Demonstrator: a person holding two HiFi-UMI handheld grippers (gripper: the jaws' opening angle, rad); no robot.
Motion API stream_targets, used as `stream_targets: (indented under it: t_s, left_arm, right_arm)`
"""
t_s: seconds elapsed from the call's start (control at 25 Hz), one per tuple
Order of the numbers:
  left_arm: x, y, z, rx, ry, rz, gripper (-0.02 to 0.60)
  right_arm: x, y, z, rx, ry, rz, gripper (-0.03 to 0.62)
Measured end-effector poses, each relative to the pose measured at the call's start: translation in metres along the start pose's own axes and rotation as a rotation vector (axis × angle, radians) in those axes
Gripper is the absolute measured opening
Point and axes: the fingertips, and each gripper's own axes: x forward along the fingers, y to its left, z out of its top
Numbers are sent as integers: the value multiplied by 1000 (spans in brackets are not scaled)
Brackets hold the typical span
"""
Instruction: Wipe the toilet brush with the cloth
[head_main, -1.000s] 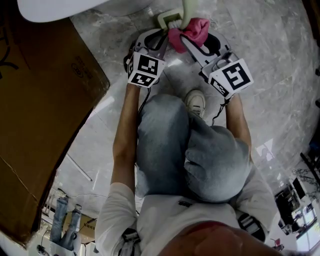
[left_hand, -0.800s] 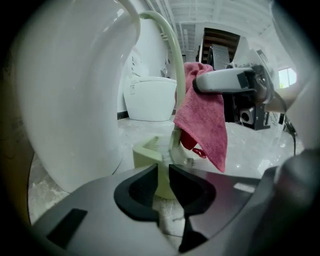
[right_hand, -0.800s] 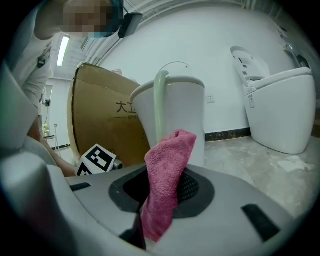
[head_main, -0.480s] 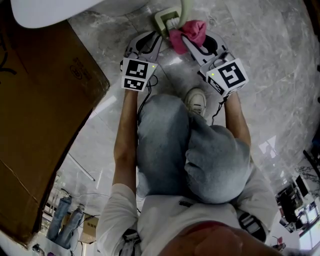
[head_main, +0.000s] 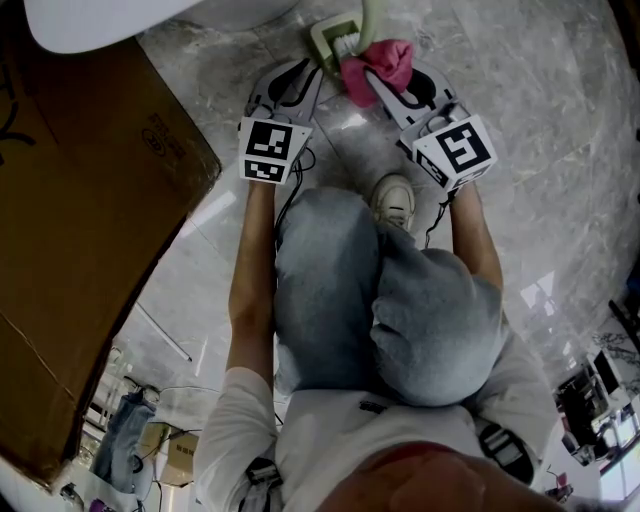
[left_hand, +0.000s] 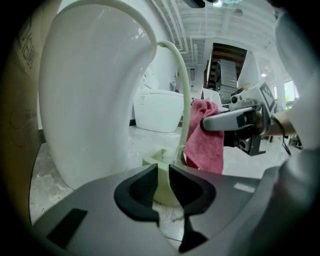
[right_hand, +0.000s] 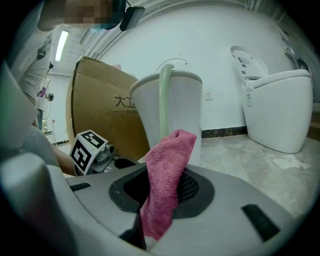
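Right gripper view shows the right gripper (right_hand: 160, 192) with its jaws pinching the pink cloth (right_hand: 170, 150). The cloth's free end stands up at the toilet brush (right_hand: 164, 100) handle, which rises from its pale green holder (head_main: 330, 36) on the floor beside the toilet (left_hand: 95, 90). The left gripper (left_hand: 163, 181) has its jaws nearly pressed together, empty, just short of the holder. The best move, I judge, is to fold the loose cloth round the handle and stroke along it, with the left gripper bracing the holder against tipping.

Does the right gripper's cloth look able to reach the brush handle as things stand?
Likely yes: the right gripper is shut on the cloth, and the handle stands just beyond it with nothing visible between.
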Motion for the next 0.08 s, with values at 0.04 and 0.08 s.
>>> stream_targets:
  t_s: [0.04,0.08]
  left_arm:
    - [-1,0,2,0,-5,0,78]
    - [-2,0,3,0,-9,1,78]
  right_arm:
    - [-1,0,-1,-1,3,-2,86]
    - [-1,-1,-1,-3,5,-4,84]
